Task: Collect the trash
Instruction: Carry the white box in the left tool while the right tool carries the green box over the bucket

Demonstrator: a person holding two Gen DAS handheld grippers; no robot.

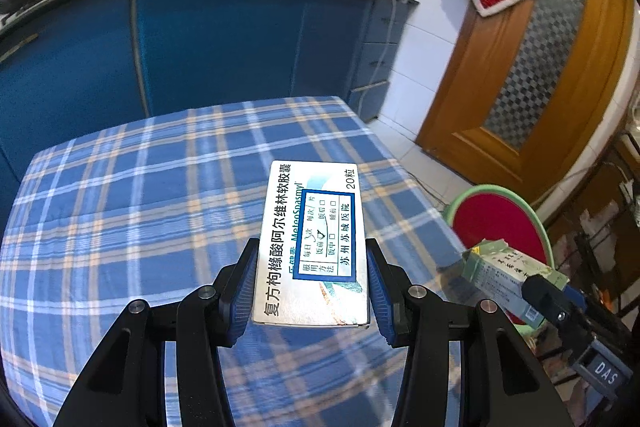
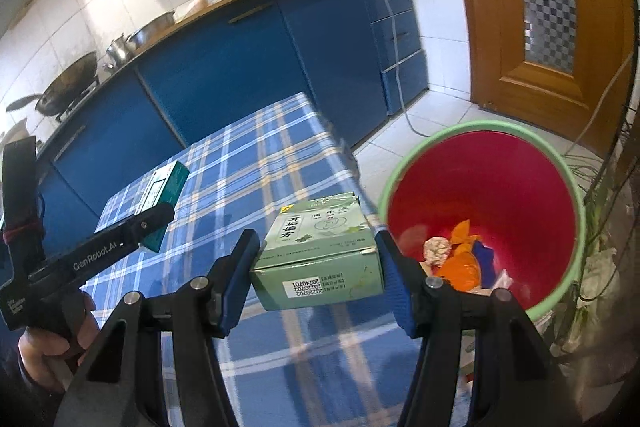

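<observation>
Jaws clamping boxes; scraps (image 2: pixel 460 259) in bin (image 2: pixel 404 171)

Two medicine boxes: one white box (image 1: pixel 312 247) and one green box (image 2: pixel 320 259). One red bin (image 2: pixel 480 195) at three o'clock, one checked worktop (image 2: pixel 256 155).

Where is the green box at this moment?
The right gripper holds the green box above the checked tablecloth, just left of the red bin.

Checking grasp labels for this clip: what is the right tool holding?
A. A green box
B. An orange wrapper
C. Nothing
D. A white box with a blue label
A: in the right wrist view the green box sits clamped between the right tool pads, beside the red bin.
</observation>
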